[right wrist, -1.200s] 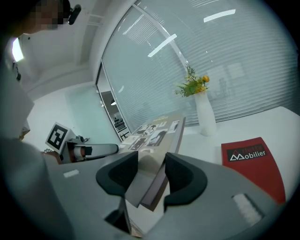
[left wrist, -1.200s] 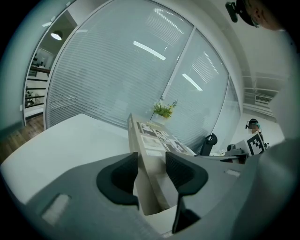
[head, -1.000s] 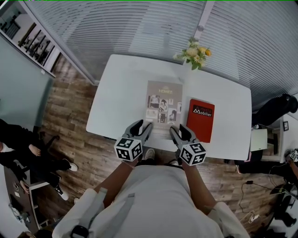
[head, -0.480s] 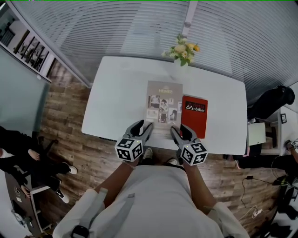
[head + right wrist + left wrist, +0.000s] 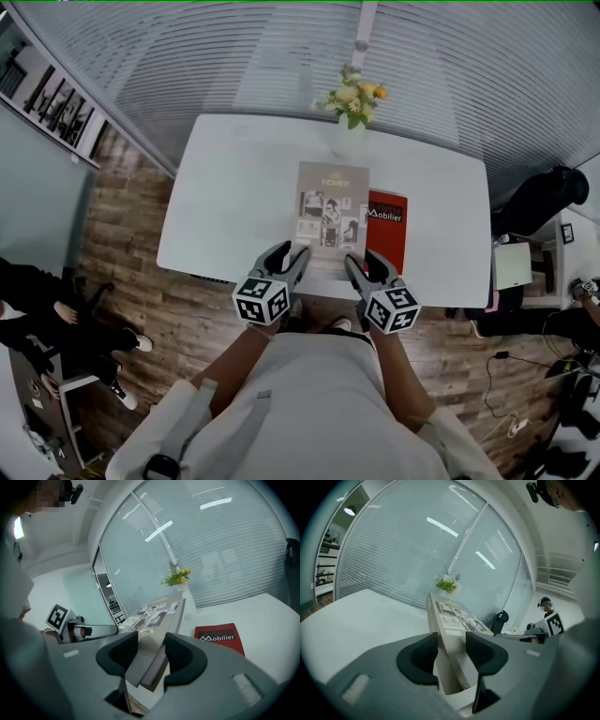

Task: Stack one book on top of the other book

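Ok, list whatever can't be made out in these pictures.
- Red book: head view, its left side is covered by the grey book; left gripper view, not visible past that book.
- Grey book's near edge: head view, covered by the left gripper and right gripper, both clamped on it.
- Grey book's cover print: head view, too small to read.
- Vase under the flowers: head view, white against the white table, outline unclear.

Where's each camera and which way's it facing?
Head view: on the head, steeply down at the table; torso, arms, left gripper, right gripper.
Left gripper view: from that gripper along its jaws clamping the grey book, toward flowers.
Right gripper view: likewise, jaws on that book; red book at right.
All share the grey book.
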Tool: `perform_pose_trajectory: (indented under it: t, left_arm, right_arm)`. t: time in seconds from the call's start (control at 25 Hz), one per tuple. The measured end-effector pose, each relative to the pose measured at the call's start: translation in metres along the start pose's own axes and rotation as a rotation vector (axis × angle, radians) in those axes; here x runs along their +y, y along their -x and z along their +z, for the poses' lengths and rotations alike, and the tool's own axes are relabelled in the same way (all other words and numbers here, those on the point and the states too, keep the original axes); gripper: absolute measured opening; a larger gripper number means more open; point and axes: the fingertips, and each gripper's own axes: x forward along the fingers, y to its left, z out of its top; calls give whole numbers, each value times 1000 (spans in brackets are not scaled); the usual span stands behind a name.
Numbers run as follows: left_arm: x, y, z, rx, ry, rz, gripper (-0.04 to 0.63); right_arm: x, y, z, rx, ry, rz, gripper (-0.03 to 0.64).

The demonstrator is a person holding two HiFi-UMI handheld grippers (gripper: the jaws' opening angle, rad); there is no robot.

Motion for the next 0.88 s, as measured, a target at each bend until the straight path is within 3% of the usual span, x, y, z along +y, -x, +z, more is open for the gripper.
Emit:
perform_pose_trajectory:
  t: [0.88]
  left_arm:
    - [-51,-27,-11,-12,3,-5,184]
  right_arm:
    - [-42,40,7,-5,9,-7,175]
